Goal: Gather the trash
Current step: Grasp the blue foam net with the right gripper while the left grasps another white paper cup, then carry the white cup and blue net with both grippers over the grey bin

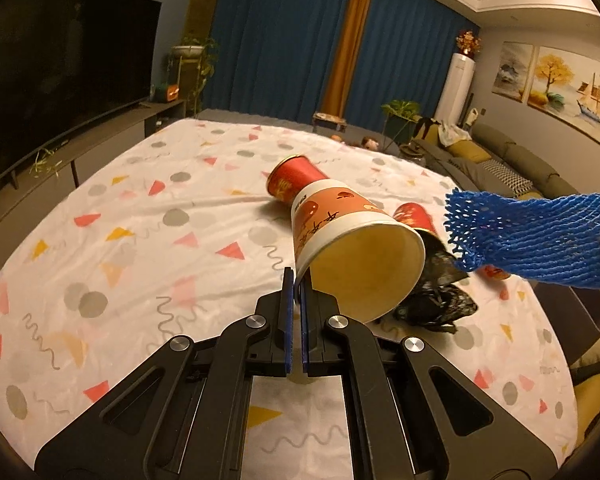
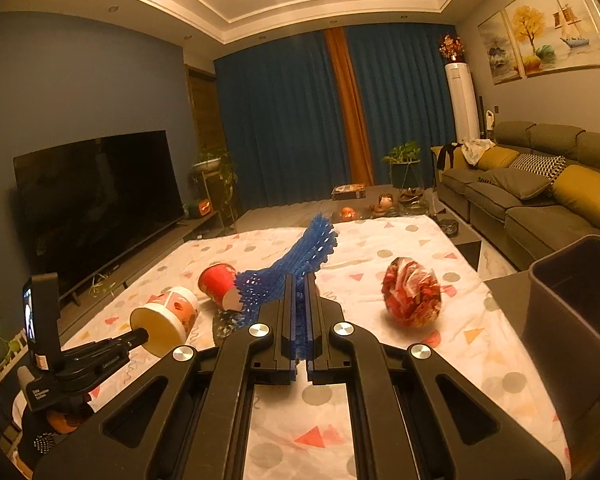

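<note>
Surface: I work over a table (image 2: 380,412) covered with a white cloth printed with red and yellow triangles, grey dots and squiggles.
Red cup: a red paper cup (image 1: 294,178) lies on its side on the cloth, near the middle.
Black bag: a crumpled black plastic bag (image 1: 440,300) lies on the cloth just beside the red cup.
Wrapper ball: a red-and-white crumpled shiny wrapper ball (image 2: 411,292) sits on the cloth toward my right, apart from the cup.

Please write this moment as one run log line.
left gripper: shut on paper cup rim | right gripper: shut on blue foam net | both lifted above table | bin: right
</note>
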Motion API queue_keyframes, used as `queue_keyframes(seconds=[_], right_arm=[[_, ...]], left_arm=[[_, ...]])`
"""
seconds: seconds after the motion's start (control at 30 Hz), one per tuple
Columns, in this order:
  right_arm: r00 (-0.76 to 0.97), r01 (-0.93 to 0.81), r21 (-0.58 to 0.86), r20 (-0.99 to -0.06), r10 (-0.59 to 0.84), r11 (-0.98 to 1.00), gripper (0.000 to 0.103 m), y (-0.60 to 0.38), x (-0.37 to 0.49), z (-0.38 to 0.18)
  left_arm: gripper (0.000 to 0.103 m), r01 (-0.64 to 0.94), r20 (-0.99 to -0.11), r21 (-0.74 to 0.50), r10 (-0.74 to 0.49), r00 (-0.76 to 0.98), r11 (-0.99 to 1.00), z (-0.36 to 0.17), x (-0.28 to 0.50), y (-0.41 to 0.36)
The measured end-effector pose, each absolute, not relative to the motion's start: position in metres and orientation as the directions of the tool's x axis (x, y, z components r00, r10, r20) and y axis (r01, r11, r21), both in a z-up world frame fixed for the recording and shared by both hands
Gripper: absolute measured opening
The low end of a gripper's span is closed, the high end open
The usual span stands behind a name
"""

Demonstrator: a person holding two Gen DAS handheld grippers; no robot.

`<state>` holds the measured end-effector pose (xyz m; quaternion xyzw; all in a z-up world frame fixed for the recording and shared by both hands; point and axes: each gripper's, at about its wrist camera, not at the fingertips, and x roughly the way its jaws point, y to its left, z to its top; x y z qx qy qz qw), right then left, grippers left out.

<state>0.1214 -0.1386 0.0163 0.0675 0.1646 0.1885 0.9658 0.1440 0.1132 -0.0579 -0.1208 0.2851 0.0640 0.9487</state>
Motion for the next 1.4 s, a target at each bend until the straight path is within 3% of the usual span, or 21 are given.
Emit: queue_keyframes(seconds=[1.4], right_arm=[[0.959,-0.091,0.231,-0.242,0.147,0.969,0.004,-0.284,0.1,0.024]], left_arm=[[0.002,0.183,-0.469,-0.074,-0.196,0.861,0.98,-0.011,0.175,-0.094]])
